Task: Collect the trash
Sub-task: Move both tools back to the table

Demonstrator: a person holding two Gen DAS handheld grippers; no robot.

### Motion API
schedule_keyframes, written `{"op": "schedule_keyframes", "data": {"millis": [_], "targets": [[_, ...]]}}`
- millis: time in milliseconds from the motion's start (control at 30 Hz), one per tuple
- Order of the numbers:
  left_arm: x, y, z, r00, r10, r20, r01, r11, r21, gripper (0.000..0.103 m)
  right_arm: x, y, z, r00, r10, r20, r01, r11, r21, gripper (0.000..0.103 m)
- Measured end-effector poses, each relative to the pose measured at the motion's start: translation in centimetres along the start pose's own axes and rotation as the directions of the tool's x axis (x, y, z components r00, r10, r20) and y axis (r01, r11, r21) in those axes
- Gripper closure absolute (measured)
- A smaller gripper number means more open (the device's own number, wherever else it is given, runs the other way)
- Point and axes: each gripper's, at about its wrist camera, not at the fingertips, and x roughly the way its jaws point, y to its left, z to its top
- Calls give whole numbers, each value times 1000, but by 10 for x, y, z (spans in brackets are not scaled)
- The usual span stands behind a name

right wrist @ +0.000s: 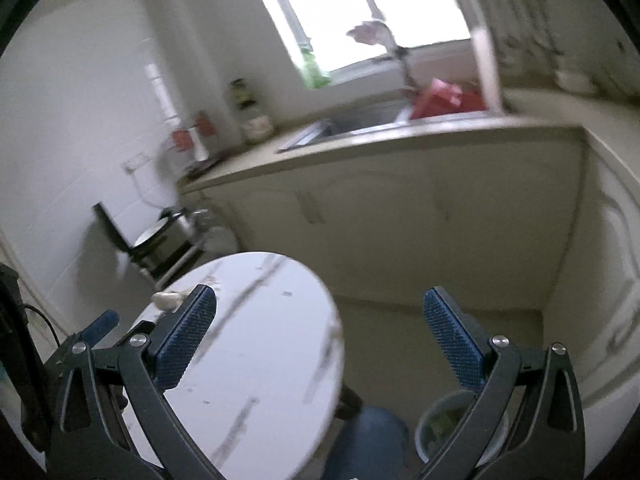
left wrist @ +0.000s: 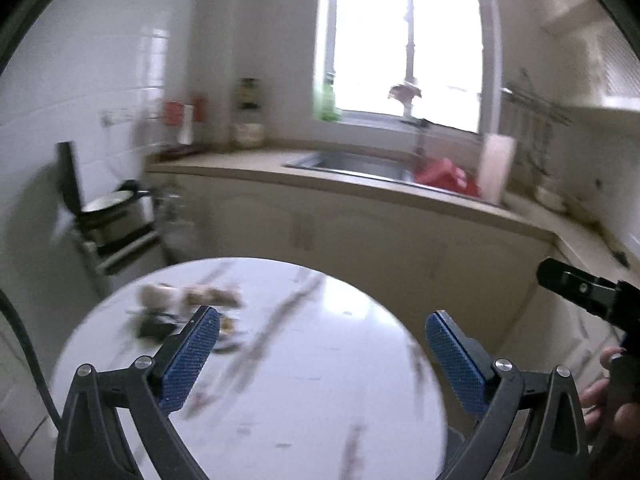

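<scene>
A: Left gripper: jaws wide apart, nothing held; above round table. Scraps of trash on far left part.

B: Right gripper: equally wide, nothing held. Bin below on floor. Reach stage; next, descend onto scraps.

A round white marble-veined table stands near, before a beige counter with a steel sink under a bright window. A red bag lies right of the sink, a jar far left, and a cooking pot sits on a low rack at left
</scene>
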Motion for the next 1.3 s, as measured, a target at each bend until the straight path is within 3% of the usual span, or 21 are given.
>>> {"op": "schedule_keyframes", "data": {"millis": [167, 400, 533, 667, 800, 967, 1100, 1300], "targets": [[-25, 40, -12, 992, 126, 32, -123, 990, -73, 1, 21, 76, -1, 999, 37, -5, -37, 992, -122, 0], [-28, 84, -24, 966, 256, -30, -257, 955, -145, 1, 78, 150, -15, 991, 87, -100, -107, 970, -220, 0], [-10, 101, -16, 953, 292, -85, -302, 940, -157, 1, 115, 180, -23, 982, 79, -171, -122, 958, -258, 0], [36, 117, -5, 937, 306, -167, -329, 935, -132, 1, 164, 197, -35, 962, 49, -267, -130, 947, -294, 0], [98, 136, 12, 932, 270, -244, -306, 944, -124, 1, 222, 201, -54, 925, 2, -379, -128, 943, -307, 0], [145, 150, 23, 921, 253, -297, -292, 952, -96, 1, 274, 199, -74, 884, -35, -467, -126, 943, -309, 2], [177, 161, 23, 916, 232, -328, -275, 957, -93, 1, 299, 206, -84, 865, -44, -501, -141, 935, -326, 4], [212, 169, 17, 908, 220, -357, -259, 963, -67, 1, 321, 211, -94, 850, -41, -525, -157, 932, -327, 17]]}}
